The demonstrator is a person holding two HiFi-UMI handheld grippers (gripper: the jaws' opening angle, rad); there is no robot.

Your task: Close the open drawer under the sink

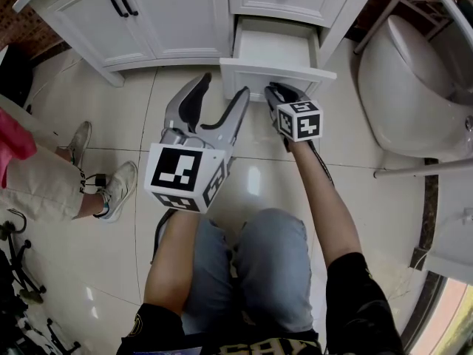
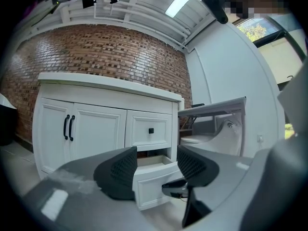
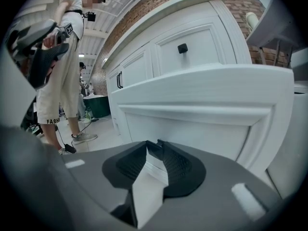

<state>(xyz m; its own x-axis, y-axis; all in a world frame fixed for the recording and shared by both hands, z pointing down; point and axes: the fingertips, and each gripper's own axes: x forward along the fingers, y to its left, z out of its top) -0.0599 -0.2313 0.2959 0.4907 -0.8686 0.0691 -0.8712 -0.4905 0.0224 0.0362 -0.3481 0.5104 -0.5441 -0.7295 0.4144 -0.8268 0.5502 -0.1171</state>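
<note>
**Head view:** the white cabinet point(image 1: 170, 21) stands at the top, its lower drawer point(image 1: 275, 50) pulled out over the tiled floor point(image 1: 251, 183). The left gripper point(image 1: 224, 87) is held in front of the cabinet, just left of the drawer, with its jaws wide apart and empty. The right gripper point(image 1: 277, 93) has its tip at the drawer's front panel; from above I cannot quite tell whether it touches. A toilet point(image 1: 414, 87) sits at the right. Another person point(image 1: 44, 187) stands at the left.

**Left gripper view:** the jaws stand apart with nothing between them. Past them the drawer point(image 2: 154, 177) juts open below a shut upper drawer point(image 2: 144, 138). The right gripper point(image 2: 168, 187) is at its front. A brick wall point(image 2: 96, 52) rises behind the cabinet.

**Right gripper view:** the jaws are pressed together, tip to tip, gripping nothing. The drawer's front panel point(image 3: 202, 109) fills the view just ahead of them.
</note>
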